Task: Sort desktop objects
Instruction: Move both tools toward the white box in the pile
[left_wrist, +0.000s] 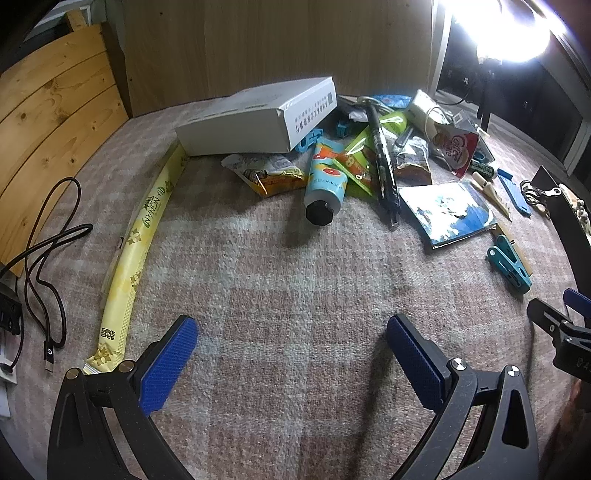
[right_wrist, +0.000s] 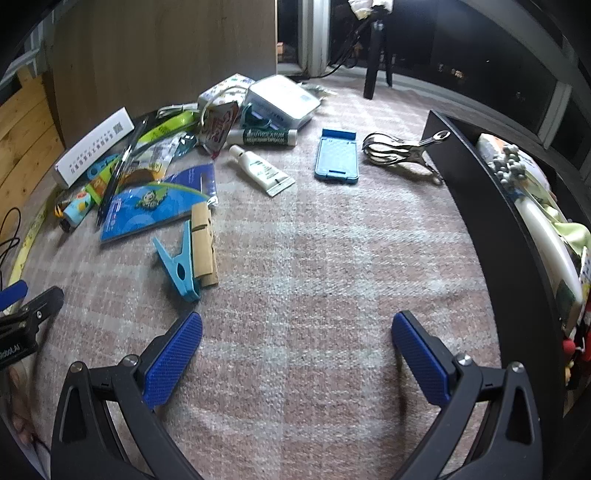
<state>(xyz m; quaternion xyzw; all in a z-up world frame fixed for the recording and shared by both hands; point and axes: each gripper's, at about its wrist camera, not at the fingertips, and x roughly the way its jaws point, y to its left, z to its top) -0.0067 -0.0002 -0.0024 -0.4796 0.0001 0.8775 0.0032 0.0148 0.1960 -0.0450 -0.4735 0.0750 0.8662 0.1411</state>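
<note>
Both grippers hover open and empty over a pink checked cloth. Ahead of my left gripper (left_wrist: 291, 354) lie a white box (left_wrist: 255, 118), a blue tube with a black cap (left_wrist: 327, 181), a long yellow packet (left_wrist: 136, 243), a black pen (left_wrist: 384, 162) and a blue booklet (left_wrist: 447, 214). Ahead of my right gripper (right_wrist: 297, 354) lie a teal clothes peg (right_wrist: 177, 266) against a cardboard piece (right_wrist: 203, 243), a white tube (right_wrist: 260, 170), a blue phone stand (right_wrist: 338, 157) and a metal clip (right_wrist: 402, 151). A black bin (right_wrist: 491, 221) at the right holds several items.
A black cable (left_wrist: 48, 258) lies at the left by a wooden board (left_wrist: 48, 110). A wood panel (left_wrist: 258, 44) stands behind the pile. A white tin (right_wrist: 280, 99) and green balm tube (right_wrist: 262, 137) sit at the back. A tripod leg (right_wrist: 373, 62) stands beyond.
</note>
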